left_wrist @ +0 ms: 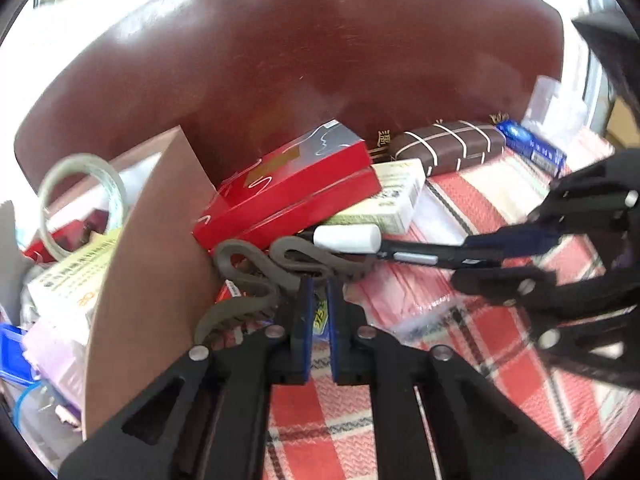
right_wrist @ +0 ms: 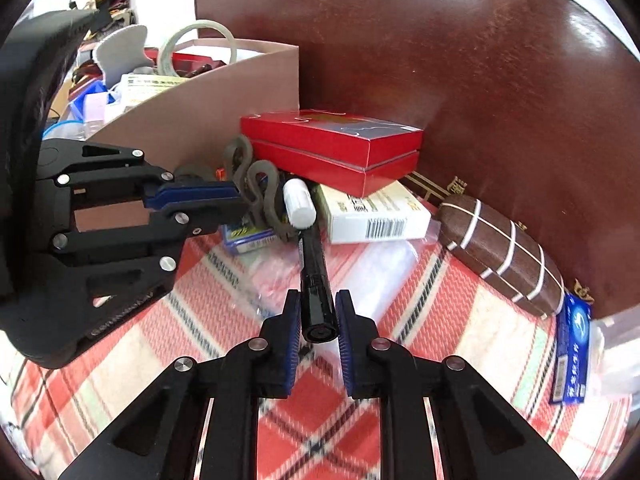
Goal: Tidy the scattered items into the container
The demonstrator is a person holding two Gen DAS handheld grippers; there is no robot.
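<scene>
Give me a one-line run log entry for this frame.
left gripper: shut on grey wavy strip | right gripper: shut on black marker | cardboard box: part-filled

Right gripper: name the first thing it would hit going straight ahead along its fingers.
The right gripper is shut on the black marker; ahead, that marker's white cap already nears the stacked red boxes, probably met first; depth unclear.

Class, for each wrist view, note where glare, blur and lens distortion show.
Left wrist view: glare on the headboard, motion blur on the tape roll and the right gripper, straight edges bowed by the fisheye. Right wrist view: sharper, glare at the headboard's right, blown-out white corners, the cloth smeared at the bottom.
</scene>
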